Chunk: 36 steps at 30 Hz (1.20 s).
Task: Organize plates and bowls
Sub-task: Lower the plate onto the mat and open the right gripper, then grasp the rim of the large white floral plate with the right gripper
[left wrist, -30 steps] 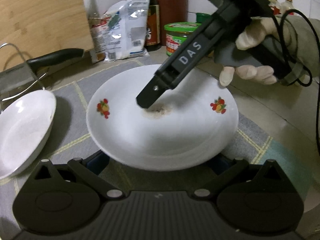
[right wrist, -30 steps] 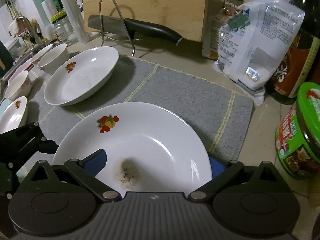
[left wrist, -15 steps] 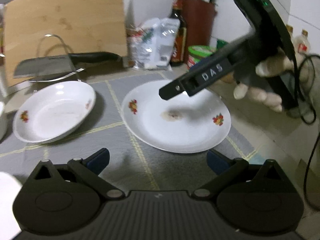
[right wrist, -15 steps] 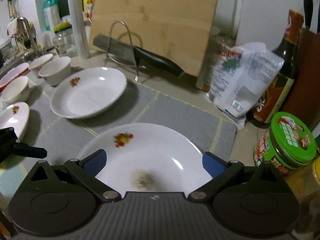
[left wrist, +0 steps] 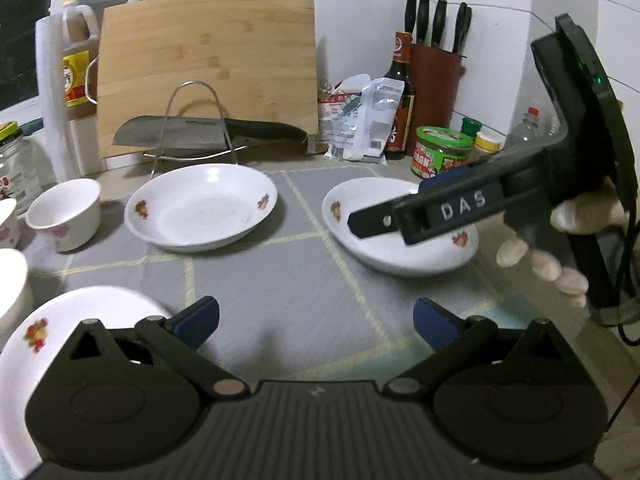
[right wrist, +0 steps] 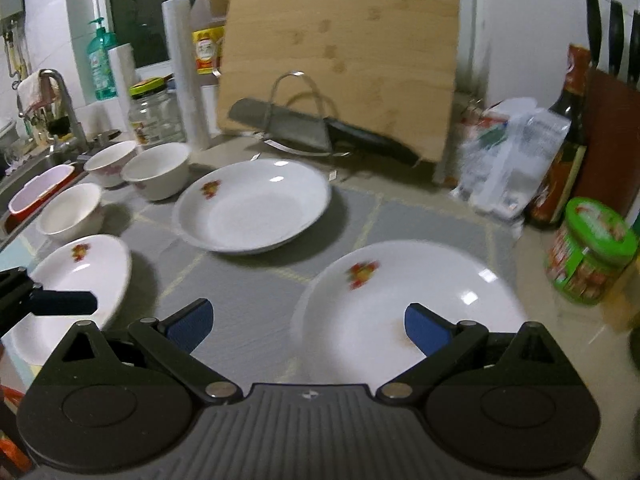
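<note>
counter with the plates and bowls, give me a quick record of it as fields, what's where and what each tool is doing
surface: grey mat on a kitchen counter
right plate: plate with a brownish smear, nearest the green-lidded jar
middle plate: deep plate in front of the cleaver on its wire rack
left plate: third plate near the mat's left edge
bowls: three visible, toward the sink
left tool: open, empty, above the mat
right tool: open, empty, over the smeared plate
</note>
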### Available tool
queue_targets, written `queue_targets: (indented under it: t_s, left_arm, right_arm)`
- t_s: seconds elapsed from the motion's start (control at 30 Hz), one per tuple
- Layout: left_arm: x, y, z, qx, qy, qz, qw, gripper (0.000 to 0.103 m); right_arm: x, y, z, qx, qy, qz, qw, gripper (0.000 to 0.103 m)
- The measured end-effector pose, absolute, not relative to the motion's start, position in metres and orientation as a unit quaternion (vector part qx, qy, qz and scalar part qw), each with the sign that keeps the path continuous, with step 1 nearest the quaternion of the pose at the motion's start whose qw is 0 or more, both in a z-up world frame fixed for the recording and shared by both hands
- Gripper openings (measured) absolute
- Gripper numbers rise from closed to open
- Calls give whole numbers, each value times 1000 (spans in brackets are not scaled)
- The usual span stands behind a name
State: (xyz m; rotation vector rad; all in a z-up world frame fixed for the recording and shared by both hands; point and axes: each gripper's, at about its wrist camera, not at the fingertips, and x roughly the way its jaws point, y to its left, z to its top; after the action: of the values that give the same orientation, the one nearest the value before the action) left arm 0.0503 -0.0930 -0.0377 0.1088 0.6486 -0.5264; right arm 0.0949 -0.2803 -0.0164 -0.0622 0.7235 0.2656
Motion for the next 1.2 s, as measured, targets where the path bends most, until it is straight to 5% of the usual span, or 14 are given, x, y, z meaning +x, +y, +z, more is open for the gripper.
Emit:
queue_targets:
  t_s: [1.2]
  left_arm:
    - [19,109,-67,81,358,-249,896,103]
  right_arm:
    - [82,-97,-56,2,436,169,884,103]
